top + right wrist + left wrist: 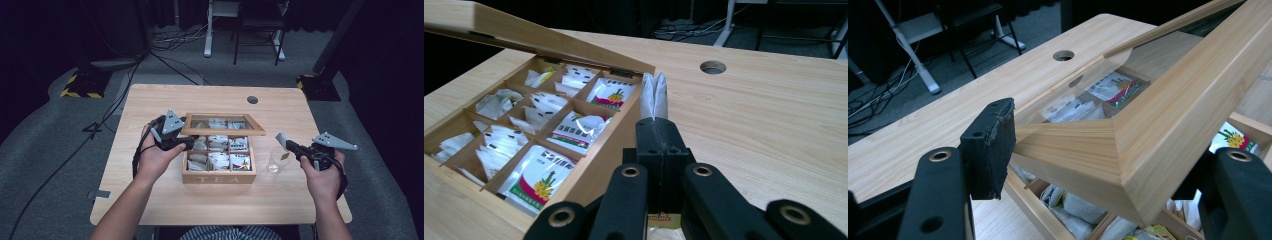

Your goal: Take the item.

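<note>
A wooden tea box (220, 177) marked TEA stands mid-table, its compartments full of tea sachets (566, 130). Its glass-paned lid (222, 131) is raised to a slant. My left gripper (186, 142) is shut on the lid's front left corner (1108, 150), with one pad (993, 142) pressed against the frame. Right of the box, my right gripper (292, 146) is shut on a white tea bag (654, 97), which sticks up past the jaws. It holds the bag over a clear glass cup (275, 162), and the bag's yellow tag (285, 156) hangs at the cup's mouth.
The light wooden table (165, 100) has a round cable hole (252, 99) at the back right. Beyond the far edge are grey carpet, cables, a white desk leg (207, 30) and a dark chair frame (257, 30). Bare tabletop lies behind and in front of the box.
</note>
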Motion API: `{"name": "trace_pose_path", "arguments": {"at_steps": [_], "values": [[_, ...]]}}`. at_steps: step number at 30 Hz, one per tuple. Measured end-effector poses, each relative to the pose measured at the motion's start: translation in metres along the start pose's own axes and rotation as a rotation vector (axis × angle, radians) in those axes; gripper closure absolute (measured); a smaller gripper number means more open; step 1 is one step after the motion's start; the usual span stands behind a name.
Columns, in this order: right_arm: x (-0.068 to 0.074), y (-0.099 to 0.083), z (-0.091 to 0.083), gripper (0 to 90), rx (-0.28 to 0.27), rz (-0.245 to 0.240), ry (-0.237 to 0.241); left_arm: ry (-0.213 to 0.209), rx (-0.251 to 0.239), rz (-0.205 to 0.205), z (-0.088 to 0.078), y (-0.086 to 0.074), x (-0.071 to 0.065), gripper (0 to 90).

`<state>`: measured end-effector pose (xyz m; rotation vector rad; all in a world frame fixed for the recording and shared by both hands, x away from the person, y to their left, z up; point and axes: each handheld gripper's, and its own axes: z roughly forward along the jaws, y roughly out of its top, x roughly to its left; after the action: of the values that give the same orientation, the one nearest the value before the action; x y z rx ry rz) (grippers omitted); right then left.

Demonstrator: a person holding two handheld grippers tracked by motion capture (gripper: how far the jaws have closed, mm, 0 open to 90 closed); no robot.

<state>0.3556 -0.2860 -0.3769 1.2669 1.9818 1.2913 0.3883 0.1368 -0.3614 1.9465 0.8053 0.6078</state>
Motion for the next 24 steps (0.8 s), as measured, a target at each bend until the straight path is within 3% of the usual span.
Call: {"name": "trace_pose_path", "arguments": {"at_steps": [17, 24], "values": [[-0.006, -0.016, 0.018, 90.0, 0.061, 0.003, -0.015, 0.001, 0.002, 0.003, 0.000, 0.000, 0.000, 34.5], [-0.007, -0.018, 0.016, 90.0, 0.086, 0.011, -0.009, 0.001, 0.001, 0.002, 0.000, 0.000, 0.000, 34.5]]}}
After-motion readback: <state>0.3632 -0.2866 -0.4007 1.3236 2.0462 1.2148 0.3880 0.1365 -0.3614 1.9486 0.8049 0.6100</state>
